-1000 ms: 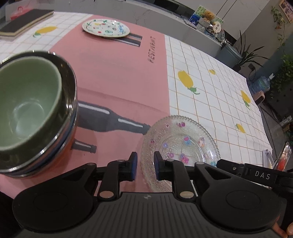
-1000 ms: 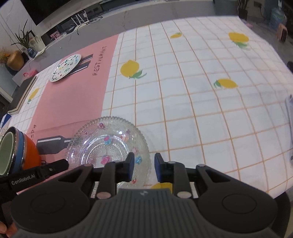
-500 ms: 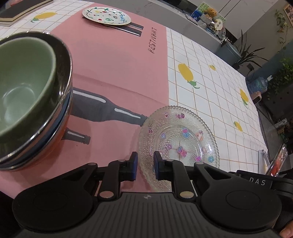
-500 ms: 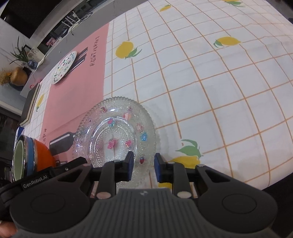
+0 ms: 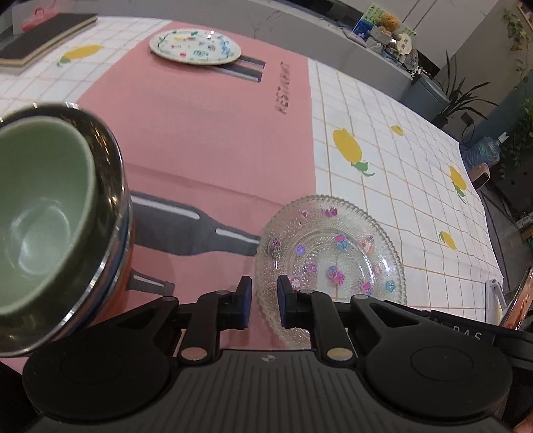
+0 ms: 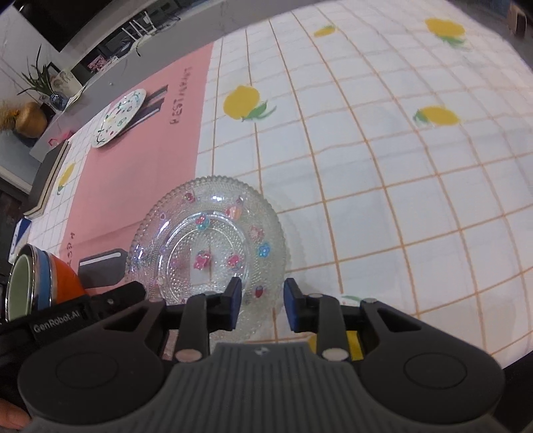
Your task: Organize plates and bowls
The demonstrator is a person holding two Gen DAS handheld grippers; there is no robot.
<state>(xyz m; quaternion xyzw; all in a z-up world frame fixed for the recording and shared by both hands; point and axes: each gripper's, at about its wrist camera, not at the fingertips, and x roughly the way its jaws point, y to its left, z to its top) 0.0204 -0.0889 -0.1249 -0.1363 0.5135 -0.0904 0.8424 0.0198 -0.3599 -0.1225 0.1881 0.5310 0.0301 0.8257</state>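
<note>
A clear glass plate [image 5: 329,259] [image 6: 206,246] with coloured flower spots lies where the pink mat meets the checked cloth. My right gripper [image 6: 261,299] hangs over its near rim; its jaws are opening, and the rim shows in the gap with no pad pressing on it. My left gripper [image 5: 263,301] hovers at the plate's left edge with only a narrow gap and nothing gripped. A stack of bowls [image 5: 50,213] [image 6: 36,286], green inside steel over blue and orange, stands just to the left. A patterned white plate [image 5: 195,46] [image 6: 120,118] lies at the far side of the mat.
The table's front edge [image 6: 493,359] runs close below the right gripper. A dark flat book [image 5: 43,33] lies at the far left corner. Beyond the table are a counter with small items [image 5: 386,30] and potted plants [image 5: 466,90].
The right gripper's jaws have spread wider over the glass plate's near rim, and its view has tipped down toward the plate. The left gripper has kept its narrow gap.
</note>
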